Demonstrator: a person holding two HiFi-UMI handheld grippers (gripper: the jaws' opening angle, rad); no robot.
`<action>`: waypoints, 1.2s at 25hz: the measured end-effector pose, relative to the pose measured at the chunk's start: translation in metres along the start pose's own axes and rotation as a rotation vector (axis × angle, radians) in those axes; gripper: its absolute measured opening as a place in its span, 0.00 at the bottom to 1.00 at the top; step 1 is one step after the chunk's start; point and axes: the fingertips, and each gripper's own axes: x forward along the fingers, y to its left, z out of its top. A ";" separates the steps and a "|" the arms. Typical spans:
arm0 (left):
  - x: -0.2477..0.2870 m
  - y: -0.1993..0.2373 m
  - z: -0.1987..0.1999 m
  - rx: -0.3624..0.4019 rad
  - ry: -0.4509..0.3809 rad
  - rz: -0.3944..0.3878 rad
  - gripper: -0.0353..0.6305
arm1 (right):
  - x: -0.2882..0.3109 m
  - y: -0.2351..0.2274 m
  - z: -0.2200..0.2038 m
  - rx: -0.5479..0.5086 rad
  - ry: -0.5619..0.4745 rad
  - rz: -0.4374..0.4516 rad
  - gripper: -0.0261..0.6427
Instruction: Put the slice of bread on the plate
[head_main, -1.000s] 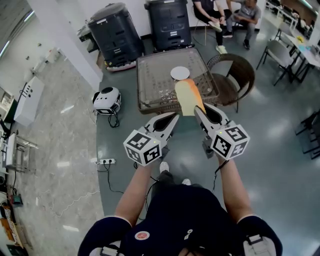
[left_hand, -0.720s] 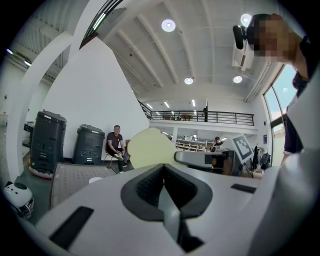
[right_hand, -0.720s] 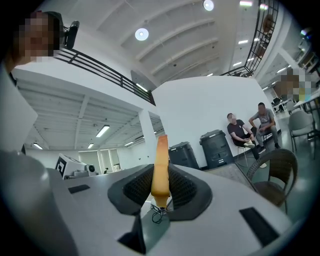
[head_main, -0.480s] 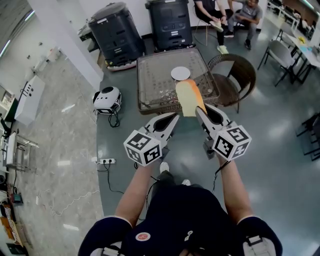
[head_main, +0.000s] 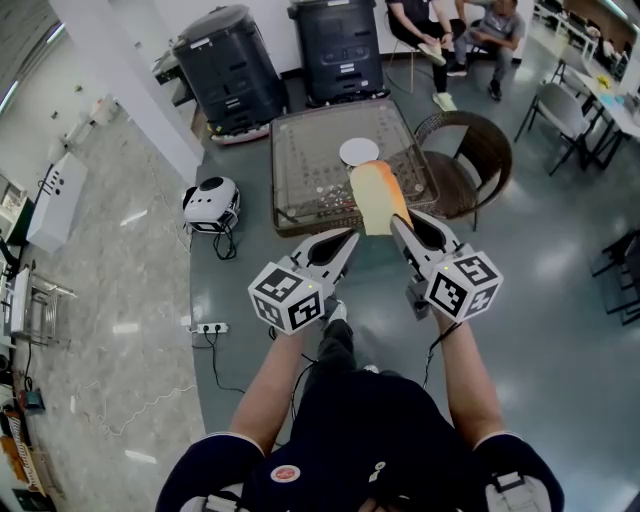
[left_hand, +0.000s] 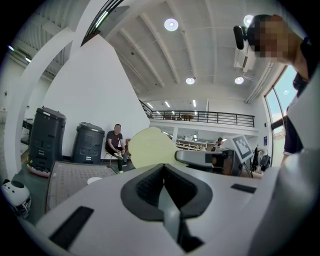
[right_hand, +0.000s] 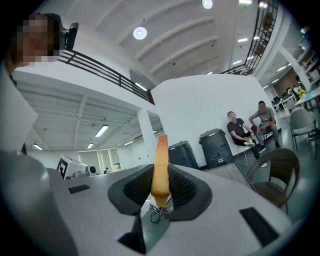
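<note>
A slice of bread (head_main: 378, 197), tan crust with a pale face, stands on edge in the air, and my right gripper (head_main: 398, 224) is shut on its lower end. In the right gripper view the bread (right_hand: 161, 160) rises upright between the jaws. My left gripper (head_main: 349, 236) hangs beside it at the same height, shut and empty; in its own view the jaws (left_hand: 164, 172) meet and the bread (left_hand: 150, 147) shows just past them. The small white plate (head_main: 359, 151) lies on a low glass-topped table (head_main: 305, 180) ahead, beyond both grippers.
A brown wicker chair (head_main: 470, 150) stands right of the table. Two black bins (head_main: 232, 68) line the far wall, with seated people (head_main: 470, 30) beside them. A white round device (head_main: 212, 203) and a power strip (head_main: 212, 327) lie on the floor to the left.
Both grippers have drifted a little toward the table with the bread still gripped. The person's leg has swung forward under the grippers.
</note>
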 end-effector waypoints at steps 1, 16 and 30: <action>0.003 0.003 0.001 0.000 -0.001 -0.002 0.06 | 0.003 -0.003 0.001 0.000 0.000 -0.002 0.17; 0.059 0.096 0.011 -0.023 -0.008 -0.047 0.06 | 0.085 -0.060 0.006 0.000 0.022 -0.035 0.17; 0.123 0.222 0.040 -0.050 0.029 -0.103 0.06 | 0.208 -0.126 0.027 0.017 0.044 -0.089 0.17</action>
